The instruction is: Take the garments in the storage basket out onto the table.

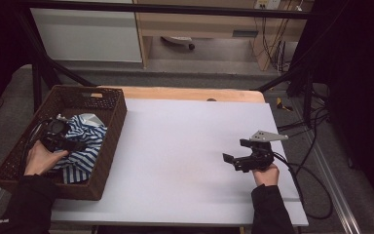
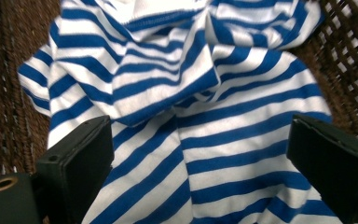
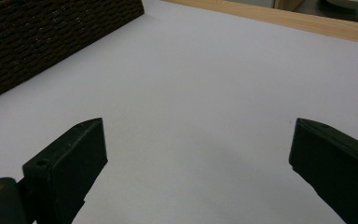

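Observation:
A crumpled blue-and-white striped cloth point(image 1: 85, 146) point(image 2: 196, 102) lies in a dark wicker basket point(image 1: 108, 100) at the table's left. My left gripper point(image 1: 58, 139) point(image 2: 200, 158) hangs just over the cloth inside the basket, jaws wide apart with the fabric below and between them, not pinched. My right gripper point(image 1: 236, 158) point(image 3: 198, 158) hovers low over the bare white tabletop point(image 1: 175, 146) at the right, jaws wide open and holding nothing, pointing left toward the basket point(image 3: 51, 42).
The white sheet leaves a wooden strip point(image 1: 185, 93) showing at the table's far edge. Cables point(image 1: 311, 185) trail off the right side. Black frame bars point(image 1: 44, 63) and a cabinet stand beyond the table.

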Motion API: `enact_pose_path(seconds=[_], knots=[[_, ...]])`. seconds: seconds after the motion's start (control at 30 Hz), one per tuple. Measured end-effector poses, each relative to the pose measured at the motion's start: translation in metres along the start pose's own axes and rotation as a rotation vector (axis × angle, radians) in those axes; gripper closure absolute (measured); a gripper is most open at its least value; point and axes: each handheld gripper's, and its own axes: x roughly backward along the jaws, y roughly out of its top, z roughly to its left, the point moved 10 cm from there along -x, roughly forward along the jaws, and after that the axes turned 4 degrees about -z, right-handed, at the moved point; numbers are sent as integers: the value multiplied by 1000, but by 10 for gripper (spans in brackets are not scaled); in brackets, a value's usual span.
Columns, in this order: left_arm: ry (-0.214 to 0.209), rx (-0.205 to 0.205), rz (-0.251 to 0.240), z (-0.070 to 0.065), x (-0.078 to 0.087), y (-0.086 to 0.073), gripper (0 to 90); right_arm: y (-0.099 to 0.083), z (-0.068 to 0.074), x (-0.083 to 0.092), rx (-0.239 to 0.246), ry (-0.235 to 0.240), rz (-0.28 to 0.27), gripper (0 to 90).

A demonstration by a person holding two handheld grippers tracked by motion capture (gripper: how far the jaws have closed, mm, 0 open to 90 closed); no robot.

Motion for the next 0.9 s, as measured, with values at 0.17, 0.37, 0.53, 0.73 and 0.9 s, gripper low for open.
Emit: enact_pose_path(seconds=[0.17,0.37,0.53,0.73,0.9], knots=[[2,10,45,0,-6,-6,97,0,0,0,-5,-2,-2,45],[0,9,115,-1,-14,-15,127,0,0,0,-3,-2,0,45],[-9,23,146,-2,-18,-19,165,0,0,0,-1,-2,-3,45],[1,15,181,-1,-22,-24,226,0,0,0,2,-1,2,45],[10,-9,213,-2,-26,-29,253,0,0,0,-1,-1,1,45]])
